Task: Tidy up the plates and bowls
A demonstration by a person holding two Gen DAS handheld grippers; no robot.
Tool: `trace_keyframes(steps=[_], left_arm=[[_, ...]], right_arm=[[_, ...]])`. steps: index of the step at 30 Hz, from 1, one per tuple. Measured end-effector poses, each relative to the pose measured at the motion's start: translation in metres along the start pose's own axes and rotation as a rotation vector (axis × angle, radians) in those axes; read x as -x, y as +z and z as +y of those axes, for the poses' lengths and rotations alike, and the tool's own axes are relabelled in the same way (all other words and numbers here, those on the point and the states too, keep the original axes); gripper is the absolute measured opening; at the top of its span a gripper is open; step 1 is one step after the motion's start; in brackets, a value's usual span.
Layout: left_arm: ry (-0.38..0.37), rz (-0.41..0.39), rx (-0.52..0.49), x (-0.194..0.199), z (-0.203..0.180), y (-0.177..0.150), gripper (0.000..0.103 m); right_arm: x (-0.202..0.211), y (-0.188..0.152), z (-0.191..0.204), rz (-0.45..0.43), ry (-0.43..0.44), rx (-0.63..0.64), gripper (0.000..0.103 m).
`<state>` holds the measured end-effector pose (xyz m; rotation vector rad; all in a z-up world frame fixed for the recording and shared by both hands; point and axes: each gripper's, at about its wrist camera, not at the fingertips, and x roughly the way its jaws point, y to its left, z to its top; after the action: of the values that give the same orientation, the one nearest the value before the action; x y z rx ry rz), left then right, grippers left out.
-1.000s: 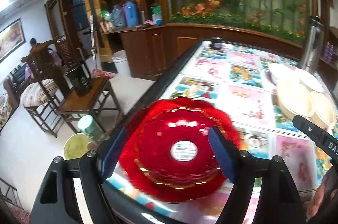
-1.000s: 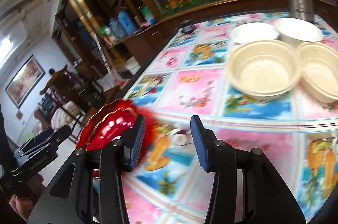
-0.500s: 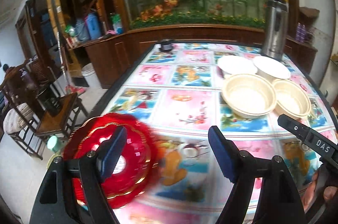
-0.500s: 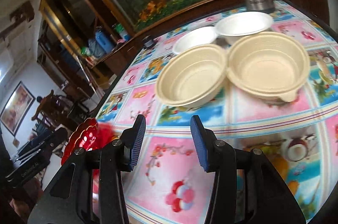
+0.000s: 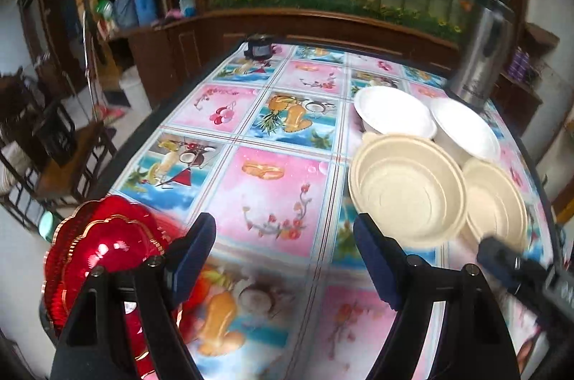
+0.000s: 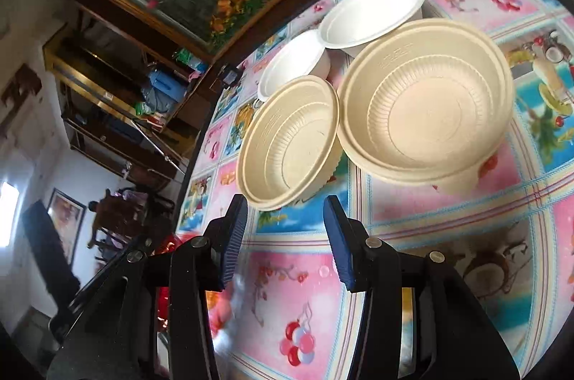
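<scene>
A stack of red scalloped plates (image 5: 97, 258) lies at the table's near left corner, partly behind my left finger. My left gripper (image 5: 287, 258) is open and empty above the tablecloth, right of the plates. Two beige bowls (image 5: 405, 190) (image 5: 497, 200) and two white bowls (image 5: 393, 111) (image 5: 466, 125) cluster at the right. My right gripper (image 6: 285, 236) is open and empty, just short of the nearer beige bowl (image 6: 290, 139). The larger beige bowl (image 6: 427, 104) sits to its right. The white bowls (image 6: 373, 10) (image 6: 292, 66) lie behind.
A steel flask (image 5: 480, 57) stands at the far right, behind the white bowls. A small dark object (image 5: 259, 46) sits at the table's far edge. The floral tablecloth (image 5: 272, 193) covers the table. Chairs and a side table (image 5: 53, 157) stand to the left of it.
Both grippers have swung right, away from the red plates and toward the bowls. The right gripper has come close to the nearer beige bowl. Both stay open.
</scene>
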<state>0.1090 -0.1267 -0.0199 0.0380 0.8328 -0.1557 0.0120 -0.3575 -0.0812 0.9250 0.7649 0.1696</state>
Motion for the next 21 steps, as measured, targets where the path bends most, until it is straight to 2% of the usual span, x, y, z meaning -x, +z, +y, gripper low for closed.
trace_keyframes(steps=[2, 10, 16, 21], left_arm=[[-0.008, 0.024, 0.028, -0.010, -0.001, 0.005, 0.079], [-0.047, 0.107, 0.162, -0.048, 0.004, 0.022, 0.079], [-0.016, 0.070, 0.181, -0.061, 0.000, 0.027, 0.079], [-0.030, 0.095, 0.163, -0.076, -0.007, 0.027, 0.079]], right_arm=[[-0.006, 0.003, -0.006, 0.019, 0.048, -0.059, 0.045], [-0.027, 0.005, -0.017, 0.057, 0.099, -0.154, 0.045], [-0.025, 0.005, -0.017, 0.025, 0.108, -0.124, 0.045], [-0.032, 0.007, -0.018, 0.028, 0.098, -0.118, 0.045]])
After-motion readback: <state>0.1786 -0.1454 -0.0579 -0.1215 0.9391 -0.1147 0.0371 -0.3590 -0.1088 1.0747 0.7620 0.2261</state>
